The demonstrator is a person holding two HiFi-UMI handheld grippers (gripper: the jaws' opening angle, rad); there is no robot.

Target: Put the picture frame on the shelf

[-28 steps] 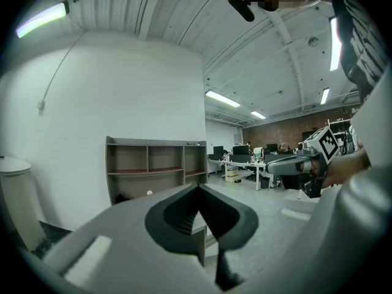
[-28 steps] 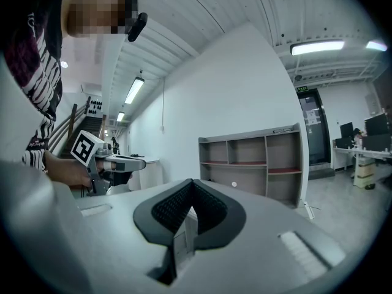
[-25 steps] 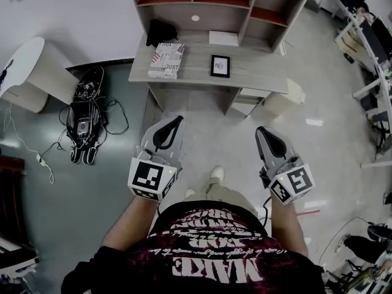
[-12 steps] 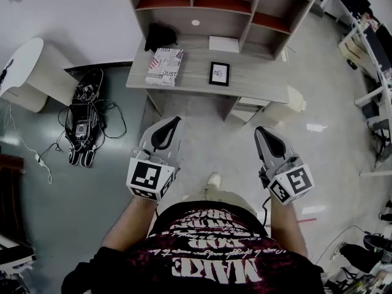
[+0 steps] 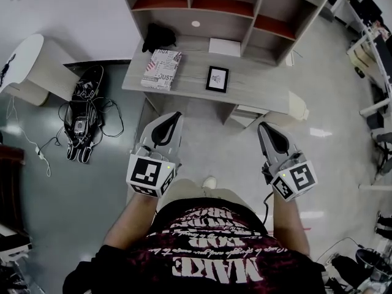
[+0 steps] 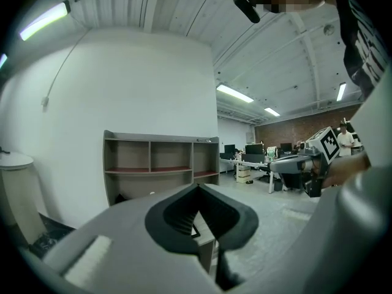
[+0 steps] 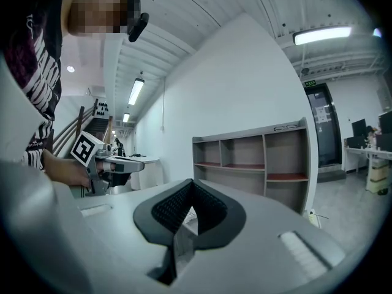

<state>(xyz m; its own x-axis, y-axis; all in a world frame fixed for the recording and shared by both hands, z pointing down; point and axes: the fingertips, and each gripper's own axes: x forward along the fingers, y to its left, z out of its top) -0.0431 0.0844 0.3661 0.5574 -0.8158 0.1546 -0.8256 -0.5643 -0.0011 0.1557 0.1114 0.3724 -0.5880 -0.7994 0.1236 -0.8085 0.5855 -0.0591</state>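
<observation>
The black picture frame lies flat on the grey desk, below the shelf unit with its open compartments. Both grippers hang in front of the person, well short of the desk and apart from the frame. My left gripper has its jaws together with nothing between them, and so does my right gripper. From the left gripper view the shelf unit stands ahead against the white wall; in the right gripper view the shelf unit appears beyond the shut jaws.
A printed book, a black object and a white sheet also sit on the desk. A round white table and a black bag with cables are at the left. A pale bin stands by the desk's right end.
The desk and shelf have drawn a little nearer and shifted left in the head view as the person steps forward. Both grippers keep their pose, jaws still together.
</observation>
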